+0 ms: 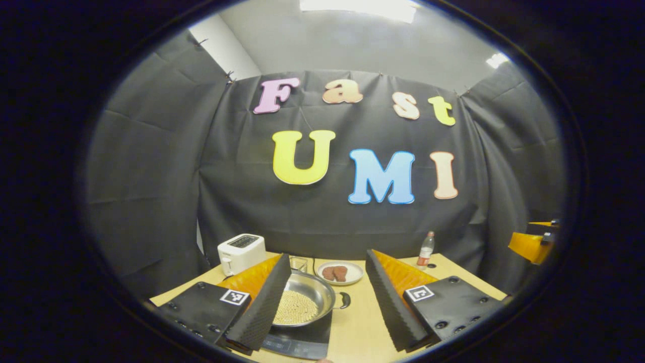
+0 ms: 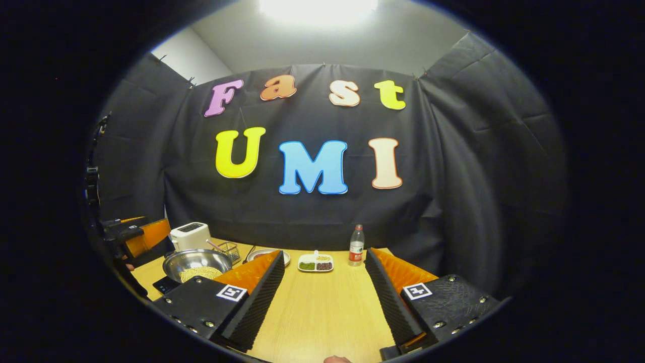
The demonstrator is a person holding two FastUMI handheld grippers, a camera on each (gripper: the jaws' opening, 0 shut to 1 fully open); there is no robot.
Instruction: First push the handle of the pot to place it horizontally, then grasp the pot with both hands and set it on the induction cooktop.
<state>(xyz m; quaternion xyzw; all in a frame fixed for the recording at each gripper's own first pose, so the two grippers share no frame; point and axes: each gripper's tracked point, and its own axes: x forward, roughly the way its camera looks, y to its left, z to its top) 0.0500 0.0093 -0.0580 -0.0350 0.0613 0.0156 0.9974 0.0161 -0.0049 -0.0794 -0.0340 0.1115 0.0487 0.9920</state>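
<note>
In the left gripper view the left tongs (image 1: 322,302) stand wide apart with nothing between the fingers, held above the near edge of the pale wooden worktop (image 1: 358,322). Just ahead, partly behind the left finger, the shiny round steel pot of small yellowish beans (image 1: 302,302) already sits on the flat black induction cooktop (image 1: 302,340) at the near left of the worktop, so the placing step looks done. Its short dark handle (image 1: 344,300) sticks out toward the worktop's right side, its long axis lying roughly level and crosswise to the tongs. The left tongs are the nearer pair by a good margin. In the right gripper view the right tongs (image 2: 322,302) are likewise spread and empty over bare worktop near the middle, with the pot well off to their left. Beyond the pot, the left gripper view gives a white plate with brown pieces (image 1: 340,273), a white toaster (image 1: 242,253) at the far left corner and a clear bottle with a red cap (image 1: 426,250) at the far edge. The right gripper view adds a white divided dish of green and dark beans (image 2: 316,263) and a small wire basket (image 2: 229,249), and hides the pot's handle.
</note>
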